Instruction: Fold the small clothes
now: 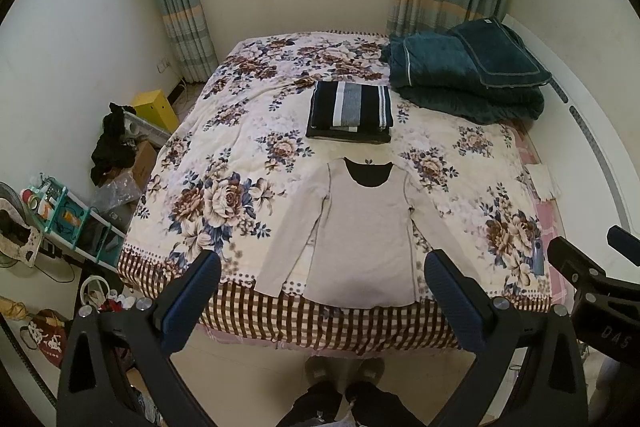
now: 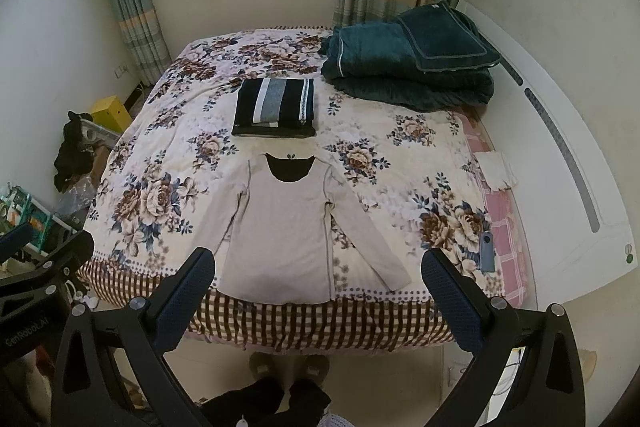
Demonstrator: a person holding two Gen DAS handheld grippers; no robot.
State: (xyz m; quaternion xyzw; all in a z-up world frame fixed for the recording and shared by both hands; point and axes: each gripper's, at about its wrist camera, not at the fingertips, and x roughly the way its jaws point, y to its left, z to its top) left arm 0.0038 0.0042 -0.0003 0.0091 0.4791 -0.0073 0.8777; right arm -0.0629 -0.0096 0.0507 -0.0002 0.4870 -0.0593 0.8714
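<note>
A beige long-sleeved shirt (image 1: 360,227) lies flat and unfolded on the floral bedspread (image 1: 224,147), collar toward the window, hem at the bed's near edge, sleeves spread. It also shows in the right wrist view (image 2: 284,227). My left gripper (image 1: 322,275) is open and empty, held above the hem, fingers on either side of the shirt's lower part. My right gripper (image 2: 318,273) is open and empty, likewise above the near edge. Behind the shirt lies a folded dark striped garment (image 1: 350,111), also in the right wrist view (image 2: 276,107).
A pile of dark teal blankets (image 1: 468,71) sits at the bed's far right. A white folded cloth (image 2: 496,171) and a small grey device (image 2: 487,255) lie near the right edge. Boxes, a rack and clutter (image 1: 80,211) fill the floor on the left. The person's feet (image 1: 344,371) stand at the foot.
</note>
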